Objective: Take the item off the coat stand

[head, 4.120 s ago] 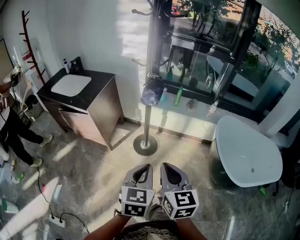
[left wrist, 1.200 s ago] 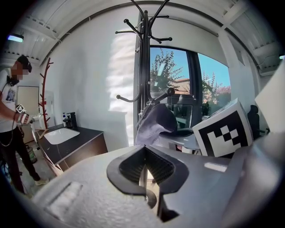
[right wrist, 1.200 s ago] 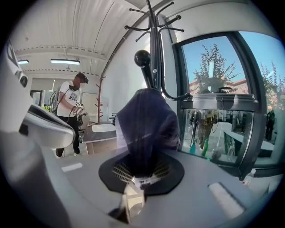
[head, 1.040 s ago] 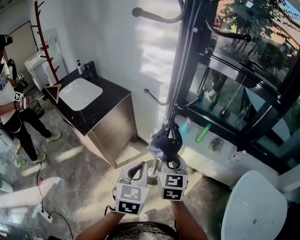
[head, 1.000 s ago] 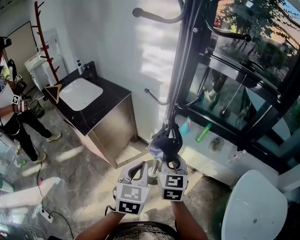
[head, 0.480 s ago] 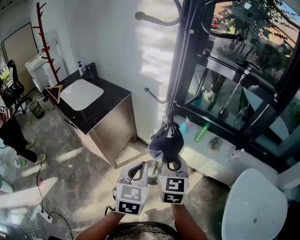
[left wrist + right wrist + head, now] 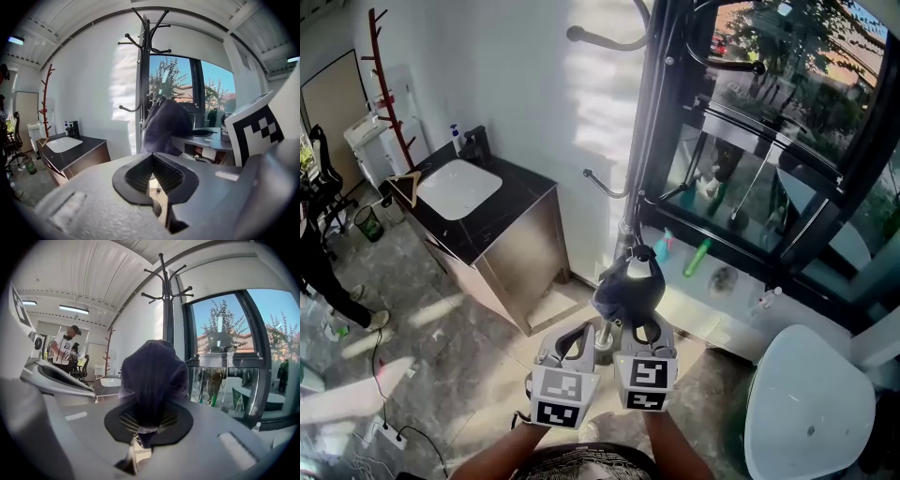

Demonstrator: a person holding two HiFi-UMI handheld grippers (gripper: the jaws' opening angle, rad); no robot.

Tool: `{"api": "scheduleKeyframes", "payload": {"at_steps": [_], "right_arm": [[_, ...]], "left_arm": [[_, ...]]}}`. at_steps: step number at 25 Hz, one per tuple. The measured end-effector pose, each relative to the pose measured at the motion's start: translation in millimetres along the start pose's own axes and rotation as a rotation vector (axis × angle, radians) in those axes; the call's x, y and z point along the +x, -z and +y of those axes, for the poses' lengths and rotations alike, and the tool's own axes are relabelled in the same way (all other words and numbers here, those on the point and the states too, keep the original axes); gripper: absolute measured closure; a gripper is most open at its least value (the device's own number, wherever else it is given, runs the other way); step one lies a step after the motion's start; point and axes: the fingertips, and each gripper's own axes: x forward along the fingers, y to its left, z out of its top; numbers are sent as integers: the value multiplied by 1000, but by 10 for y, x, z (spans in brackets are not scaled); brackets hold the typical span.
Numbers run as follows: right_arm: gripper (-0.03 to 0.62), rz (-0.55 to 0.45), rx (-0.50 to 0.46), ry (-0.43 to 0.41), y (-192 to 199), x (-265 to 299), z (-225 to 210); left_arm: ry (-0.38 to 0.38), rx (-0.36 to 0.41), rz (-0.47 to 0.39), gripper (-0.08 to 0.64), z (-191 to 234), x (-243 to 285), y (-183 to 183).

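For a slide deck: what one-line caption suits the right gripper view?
Right tongs clamped on a dark cloth, with the coat stand and window behind.

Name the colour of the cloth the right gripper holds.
Cloth: dark navy, clearest in the right gripper view.

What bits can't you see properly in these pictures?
- What the dark cloth item is: bunched up in the right tool, right gripper view.
- Coat stand top: cut off by the head view's upper edge.
- Its base: head view, mostly behind the left tool and right tool.
- Person: cut by the head view's left edge.
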Motion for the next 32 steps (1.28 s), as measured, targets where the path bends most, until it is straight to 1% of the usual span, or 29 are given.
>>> {"api": "scheduleKeyframes", "payload": {"at_steps": [14, 24, 32], "right_arm": [[566, 0, 2, 26, -13, -573, 152], [566, -3, 29, 46, -17, -1027, 186], [565, -7, 31, 82, 54, -1364, 142]], "left_arm": [[13, 8, -20, 557, -107, -299, 29], [49, -4, -27, 557, -325, -521, 101], [63, 14, -34, 557, -514, -695, 181]]}}
